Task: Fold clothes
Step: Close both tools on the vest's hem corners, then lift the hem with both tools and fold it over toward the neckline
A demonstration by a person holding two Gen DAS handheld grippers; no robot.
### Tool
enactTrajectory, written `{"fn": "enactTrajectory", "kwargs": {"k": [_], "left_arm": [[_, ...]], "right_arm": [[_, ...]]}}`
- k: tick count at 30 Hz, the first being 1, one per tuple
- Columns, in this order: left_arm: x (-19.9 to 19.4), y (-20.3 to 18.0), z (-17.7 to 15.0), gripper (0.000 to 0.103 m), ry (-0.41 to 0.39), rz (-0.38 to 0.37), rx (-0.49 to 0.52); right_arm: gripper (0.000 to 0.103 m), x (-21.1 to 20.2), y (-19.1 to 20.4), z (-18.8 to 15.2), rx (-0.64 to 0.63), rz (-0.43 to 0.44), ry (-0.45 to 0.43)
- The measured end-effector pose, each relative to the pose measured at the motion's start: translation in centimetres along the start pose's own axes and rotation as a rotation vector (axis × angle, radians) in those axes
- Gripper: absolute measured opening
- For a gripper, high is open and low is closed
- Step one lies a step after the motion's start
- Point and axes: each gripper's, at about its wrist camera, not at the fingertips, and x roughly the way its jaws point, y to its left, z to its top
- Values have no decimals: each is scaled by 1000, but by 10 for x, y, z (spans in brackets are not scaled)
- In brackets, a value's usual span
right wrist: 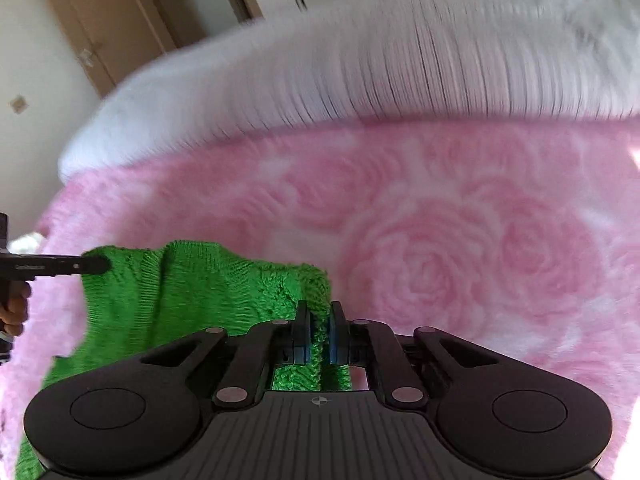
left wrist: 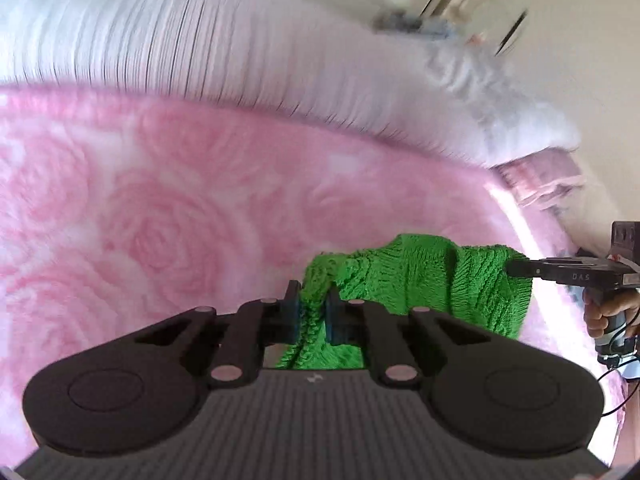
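Note:
A bright green knitted garment (left wrist: 420,276) (right wrist: 192,292) hangs stretched between both grippers above a pink bed cover. In the left wrist view, my left gripper (left wrist: 314,292) is shut on one bunched edge of the knit, which runs down between its blue pads. My right gripper (left wrist: 514,268) comes in from the right, clamped on the other edge, with a hand (left wrist: 604,312) on its handle. In the right wrist view, my right gripper (right wrist: 319,310) pinches a narrow fold of the green knit. My left gripper (right wrist: 102,266) bites the far left edge there.
A pink rose-patterned fleece blanket (left wrist: 160,220) (right wrist: 440,240) covers the bed below. White striped bedding (left wrist: 200,48) (right wrist: 400,60) lies beyond it, blurred. A folded pink cloth (left wrist: 540,184) sits at the bed's right corner. A wooden door (right wrist: 100,20) and pale walls stand behind.

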Motion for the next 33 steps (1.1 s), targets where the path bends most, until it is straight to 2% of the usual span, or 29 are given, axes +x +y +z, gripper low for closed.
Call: {"fn": "enactTrajectory", "kwargs": {"k": [5, 8, 10, 13, 15, 16, 18, 19, 21, 24, 29, 31, 33], "left_arm": [[-100, -48, -54, 8, -85, -14, 29], [-141, -74, -116, 9, -17, 33, -22], [-166, -90, -159, 11, 38, 69, -61], [-192, -106, -215, 11, 114, 133, -153], [-201, -109, -238, 11, 127, 154, -248], [-205, -110, -250, 14, 133, 164, -295], [-209, -112, -265, 22, 134, 173, -360], [-207, -113, -264, 27, 123, 168, -362], [-199, -114, -260, 29, 97, 157, -356], [-185, -104, -260, 30, 56, 130, -317], [-174, -93, -266, 30, 22, 94, -120], [-169, -90, -271, 30, 28, 61, -49], [-169, -85, -278, 30, 4, 11, -28]], "right_arm": [[6, -96, 29, -40, -56, 47, -109], [6, -151, 52, -88, -110, 42, -94], [6, -175, 70, -127, -158, 24, -23], [6, -188, 95, -193, -223, -54, 205], [11, -193, 101, -230, -159, -99, 307], [13, -197, 103, -240, -111, -105, 317], [27, -203, 104, -255, 28, -94, 300], [31, -206, 105, -261, 98, -88, 288], [43, -203, 107, -262, 209, -80, 222], [44, -194, 107, -264, 325, -77, 126], [44, -178, 101, -272, 488, -39, -37], [44, -174, 100, -279, 536, -11, -89], [44, -171, 97, -286, 588, 23, -135]]}}
